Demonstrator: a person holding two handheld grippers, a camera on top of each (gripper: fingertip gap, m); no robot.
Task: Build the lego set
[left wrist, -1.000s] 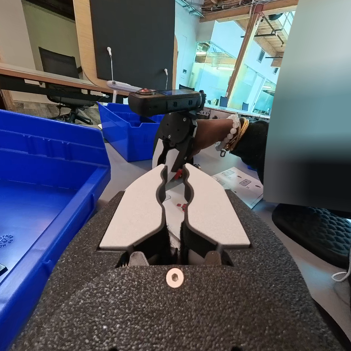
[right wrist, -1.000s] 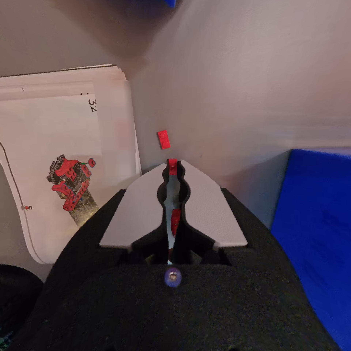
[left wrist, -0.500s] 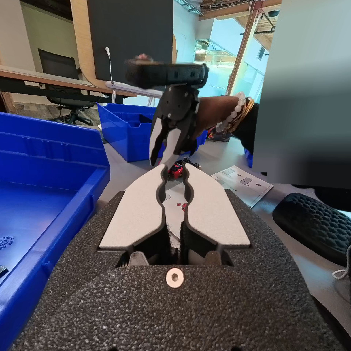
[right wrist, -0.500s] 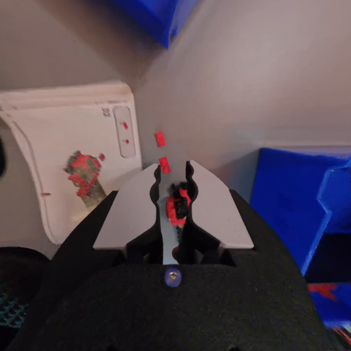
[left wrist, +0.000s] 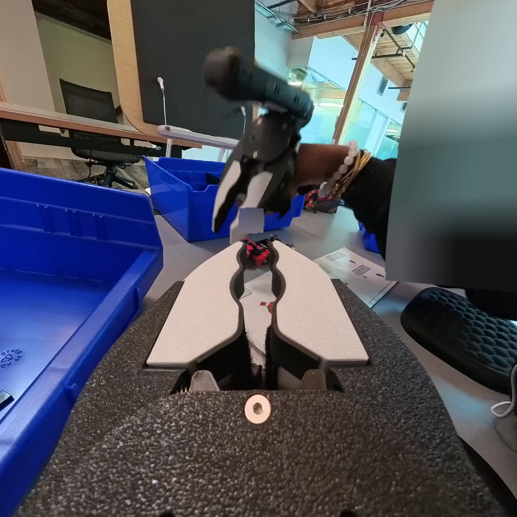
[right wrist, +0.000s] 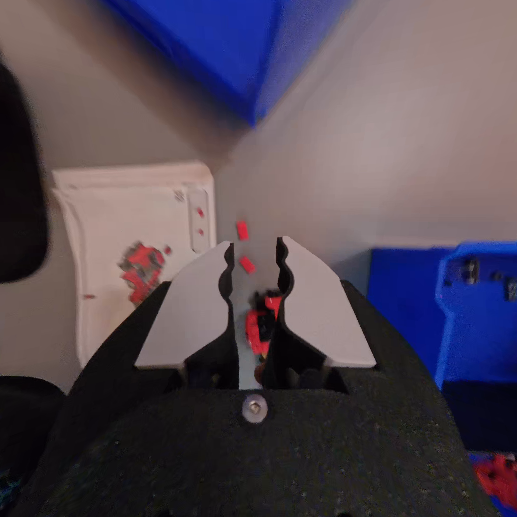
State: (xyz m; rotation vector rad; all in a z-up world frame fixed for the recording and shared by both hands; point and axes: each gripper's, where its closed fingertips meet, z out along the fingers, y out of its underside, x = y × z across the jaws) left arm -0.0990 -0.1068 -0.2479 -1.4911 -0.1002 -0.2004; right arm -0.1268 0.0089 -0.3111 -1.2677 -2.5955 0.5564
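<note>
My right gripper (right wrist: 253,243) is open and empty, held above the grey table. Two small red plates lie loose below it: one (right wrist: 247,264) shows between the fingers and the other (right wrist: 242,230) lies just past the tips. A red and black lego model (right wrist: 261,321) shows low between the fingers, blurred. In the left wrist view the right gripper (left wrist: 226,223) hangs tilted above the model (left wrist: 257,251). My left gripper (left wrist: 256,247) rests low with its jaws a narrow gap apart and nothing between them, and its tips are just short of the model.
An instruction booklet (right wrist: 134,237) lies left of the plates and also shows in the left wrist view (left wrist: 355,268). Blue bins stand at the left (left wrist: 70,279) and behind (left wrist: 181,195). A black mesh pad (left wrist: 461,335) is at the right. A person's hand with bracelets (left wrist: 321,167) holds the right gripper. About 15 cm separates my left fingertips from my right.
My right gripper has opened, let go of the red plate onto the table, and risen and tilted away. The left gripper has not moved.
</note>
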